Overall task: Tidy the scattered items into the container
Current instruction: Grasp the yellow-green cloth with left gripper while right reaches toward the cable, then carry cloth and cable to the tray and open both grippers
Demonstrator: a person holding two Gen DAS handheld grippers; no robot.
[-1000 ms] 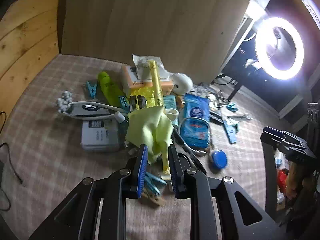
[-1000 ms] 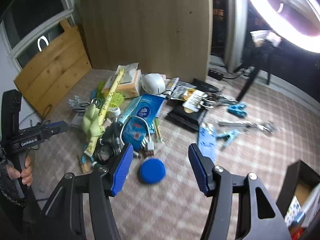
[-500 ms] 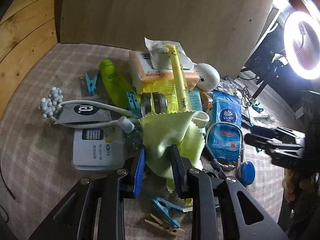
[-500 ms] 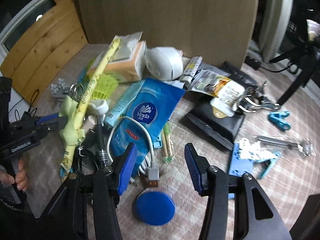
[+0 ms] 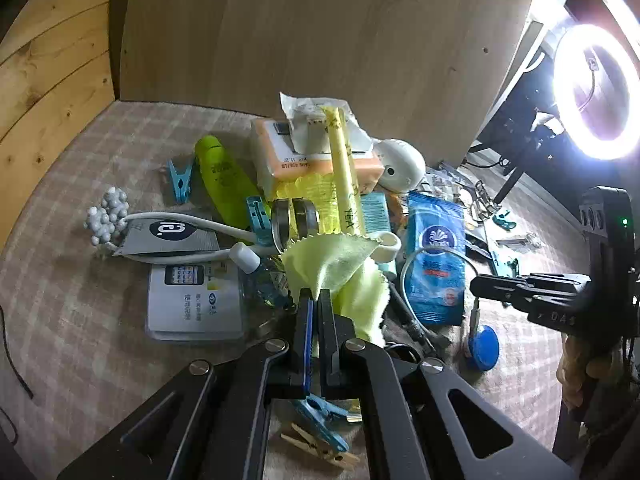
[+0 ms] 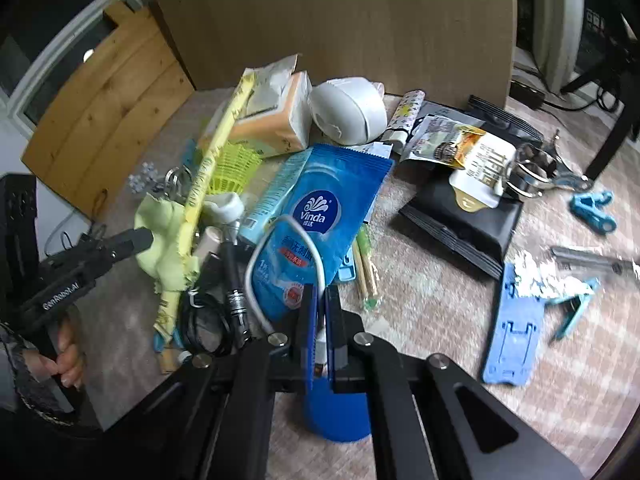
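A heap of small items lies on the checked tablecloth (image 5: 80, 320). My left gripper (image 5: 314, 300) is shut on a fold of the yellow-green cloth (image 5: 340, 256), which is drawn up into a peak at the heap's near edge. In the right wrist view the same left gripper (image 6: 146, 236) bites the cloth (image 6: 160, 260). My right gripper (image 6: 320, 300) is shut on the plug end of the white cable (image 6: 256, 256), which loops over the blue tissue pack (image 6: 320, 208). A blue round lid (image 6: 336, 420) lies just beneath it. No container is in view.
An orange tissue pack (image 5: 312, 160), a yellow tube (image 5: 344, 176), a green bottle (image 5: 224, 176) and a white round device (image 6: 348, 112) crowd the heap. A black pouch (image 6: 460, 224), a blue stand (image 6: 516, 332) and pegs (image 5: 320, 420) lie around. A wooden panel (image 5: 320, 40) stands behind.
Both grippers sank toward the heap and closed: the left onto the cloth, the right from wide open onto the cable's plug above the blue lid.
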